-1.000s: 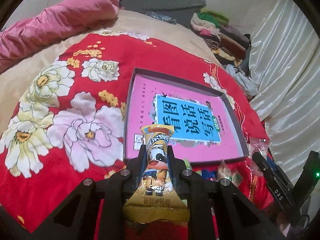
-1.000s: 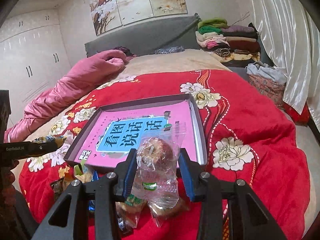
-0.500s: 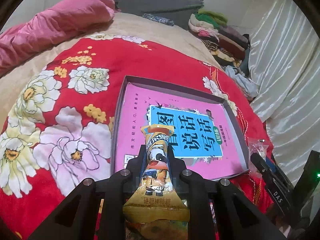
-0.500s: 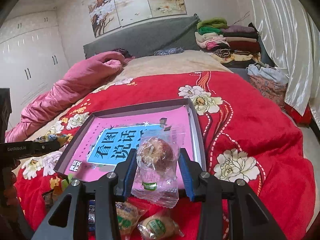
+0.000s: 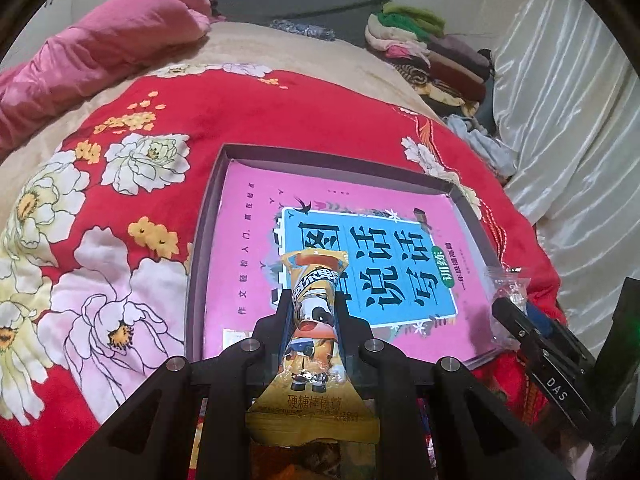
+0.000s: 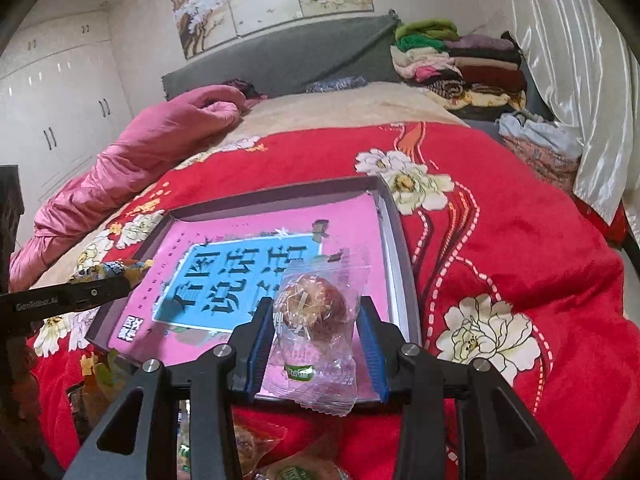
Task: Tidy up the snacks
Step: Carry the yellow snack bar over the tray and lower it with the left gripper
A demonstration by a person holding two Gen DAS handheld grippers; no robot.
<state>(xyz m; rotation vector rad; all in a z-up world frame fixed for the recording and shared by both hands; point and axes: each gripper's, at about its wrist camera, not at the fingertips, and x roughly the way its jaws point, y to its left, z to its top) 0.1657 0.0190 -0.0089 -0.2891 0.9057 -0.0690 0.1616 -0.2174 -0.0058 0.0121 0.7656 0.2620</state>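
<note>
just ahead of both tongs lies the shallow box [image 5: 208,236] with its pink book [image 5: 248,264]. left gripper [image 5: 314,312] clamps a yellow candy packet [image 5: 316,320]; right gripper [image 6: 316,320] pinches a clear-wrapped pastry [image 6: 316,312]. best move, i'd say: lower each over bare pink cover, well apart, then release gently so nothing slides toward the loose snacks [image 6: 256,448] below.

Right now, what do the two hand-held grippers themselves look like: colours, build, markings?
The left hand-held gripper is all black: angular cut-out linkage arms with silver rivets and black fingers. From the right view its side carries small white lettering, too blurred to read. The right hand-held gripper has the same black frame and rivets, but blue ribbed pads; its side reads "DAS" in white. No cables or sleeves show.
</note>
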